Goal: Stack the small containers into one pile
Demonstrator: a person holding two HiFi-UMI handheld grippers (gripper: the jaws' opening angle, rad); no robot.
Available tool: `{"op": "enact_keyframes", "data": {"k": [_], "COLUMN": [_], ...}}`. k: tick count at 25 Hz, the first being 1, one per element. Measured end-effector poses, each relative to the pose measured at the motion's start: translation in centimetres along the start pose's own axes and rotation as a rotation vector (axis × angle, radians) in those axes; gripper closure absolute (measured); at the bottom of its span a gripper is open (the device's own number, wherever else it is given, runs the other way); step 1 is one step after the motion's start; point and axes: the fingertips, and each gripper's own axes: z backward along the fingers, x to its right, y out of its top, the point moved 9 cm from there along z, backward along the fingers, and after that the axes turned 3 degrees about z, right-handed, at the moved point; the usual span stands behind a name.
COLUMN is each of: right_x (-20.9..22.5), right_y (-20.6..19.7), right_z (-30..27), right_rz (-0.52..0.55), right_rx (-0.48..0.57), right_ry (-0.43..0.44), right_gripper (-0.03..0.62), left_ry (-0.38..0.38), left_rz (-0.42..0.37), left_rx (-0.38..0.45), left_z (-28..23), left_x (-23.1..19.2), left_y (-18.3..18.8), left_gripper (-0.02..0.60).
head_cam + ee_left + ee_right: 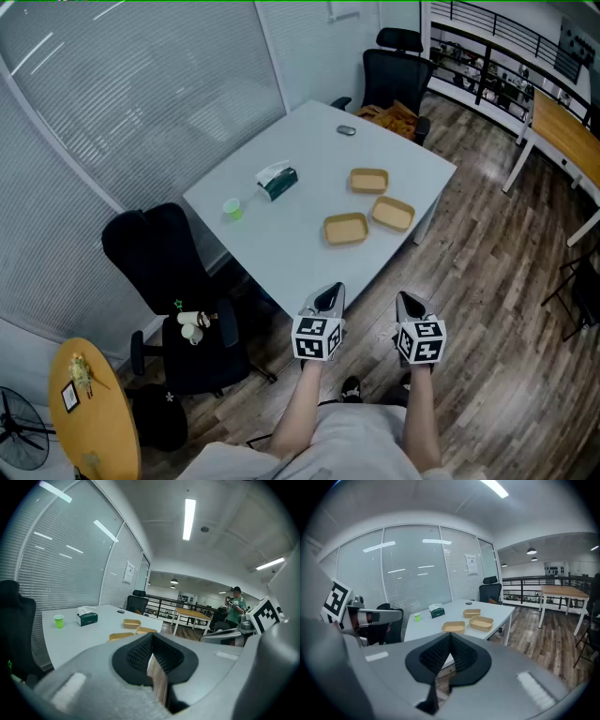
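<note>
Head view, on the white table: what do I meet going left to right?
green cup → tissue box → nearest brown container → far brown container → right-hand brown container

All three match in pale tan: the near container [346, 228], the right container [393, 214], the far container [369, 180]. The table [281, 246] under them is light grey-white. The cup [232, 209] is bright green, and the tissue box [278, 183] is dark green with white tissue on top. Beside them, the office chair [164, 258] is black. The floor [487, 281] is brown wood-grain planks. The left gripper [327, 298] and right gripper [410, 306] are grey with black pads, their cubes patterned in black-and-white squares.
</note>
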Motion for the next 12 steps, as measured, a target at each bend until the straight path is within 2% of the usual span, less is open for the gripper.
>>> {"op": "enact_keyframes", "data": {"k": [8, 12], "right_x": [0.2, -0.1], "right_y": [0.5, 0.5], "right_z": [-0.7, -1.0], "right_rz": [0.001, -0.012], "right_rx": [0.01, 0.009], "right_ry": [-0.009, -0.046], "right_gripper": [0.594, 0.594], "left_ry": [-0.023, -0.013], "left_rz": [0.001, 0.003], "left_rx": [-0.001, 0.015], "left_z": [-0.4, 0.2], "left_x": [-0.5, -1.6], "left_y": [0.3, 0.5], "left_gripper": [0.58, 0.58]}}
